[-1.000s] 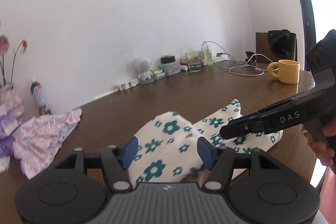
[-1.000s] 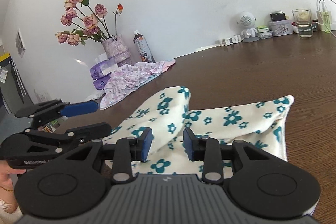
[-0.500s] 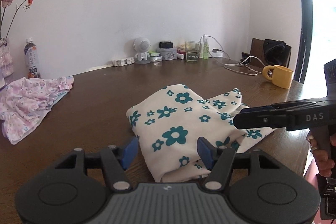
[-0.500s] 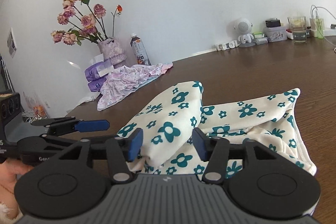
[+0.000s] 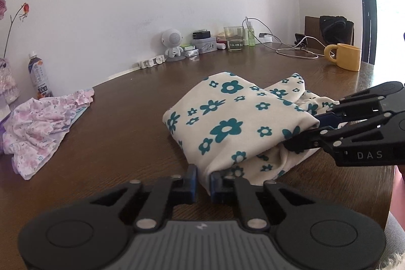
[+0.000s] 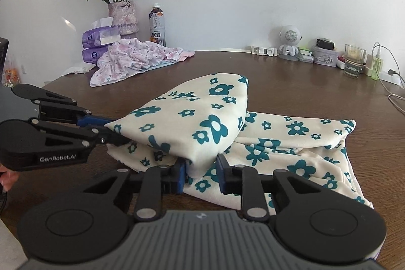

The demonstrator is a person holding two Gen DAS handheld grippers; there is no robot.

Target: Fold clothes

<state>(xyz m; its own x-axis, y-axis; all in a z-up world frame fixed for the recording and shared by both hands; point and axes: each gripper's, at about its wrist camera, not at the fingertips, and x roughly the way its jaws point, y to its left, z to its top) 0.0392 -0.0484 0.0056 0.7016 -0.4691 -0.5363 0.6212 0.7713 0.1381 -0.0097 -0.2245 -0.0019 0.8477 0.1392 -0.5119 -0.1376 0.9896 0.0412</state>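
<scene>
The brown wooden table (image 5: pixel 131 123) carries everything, and the cream garment with teal flowers (image 5: pixel 227 123) lies toward its near edge, partly folded, with 1 raised flap lying over the flatter layer beneath. My left gripper (image 5: pixel 202 181) is pinched narrow on a fold at the garment's near edge, cloth caught between the blue pads. My right gripper (image 6: pixel 200 175) grips another near fold of the same flap, its jaws a little wider apart with cloth bunched between them. In the left wrist view the right gripper comes in from the table's right edge and bites the flap's corner. A crumpled pink floral garment (image 6: pixel 136 57) sits by the far left corner, touching 2 stacked purple tissue packs (image 6: pixel 100 44). A yellow mug (image 5: pixel 345 56) stands near the far right corner. A drink bottle (image 6: pixel 157 24) stands against the wall by a vase of roses (image 6: pixel 122 17).
</scene>
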